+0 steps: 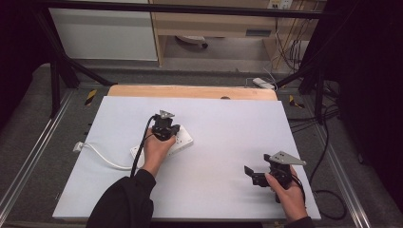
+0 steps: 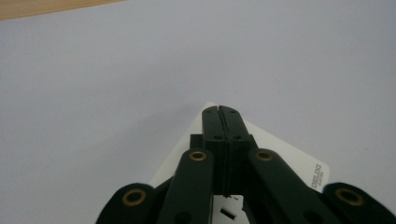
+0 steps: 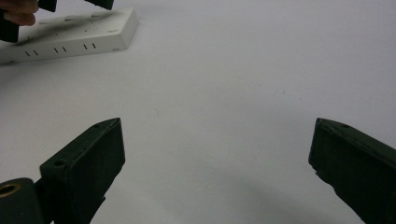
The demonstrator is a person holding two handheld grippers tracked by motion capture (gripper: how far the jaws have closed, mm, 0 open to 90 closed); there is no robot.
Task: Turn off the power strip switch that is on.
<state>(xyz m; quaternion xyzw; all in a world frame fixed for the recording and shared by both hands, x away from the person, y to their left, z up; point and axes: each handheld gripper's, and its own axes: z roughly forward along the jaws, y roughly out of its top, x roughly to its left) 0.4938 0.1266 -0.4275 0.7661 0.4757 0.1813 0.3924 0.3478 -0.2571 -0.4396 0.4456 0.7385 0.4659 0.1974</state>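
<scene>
Hovering my left gripper, jaws together, over the power strip mid-frame; my right gripper gapes lower right.

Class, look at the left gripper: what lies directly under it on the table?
Under the left gripper, whose jaws are closed, lies a white power strip on the white table. Its white cable trails left. The gripper and hand cover most of the strip's top, so its sockets are mostly hidden.
</scene>
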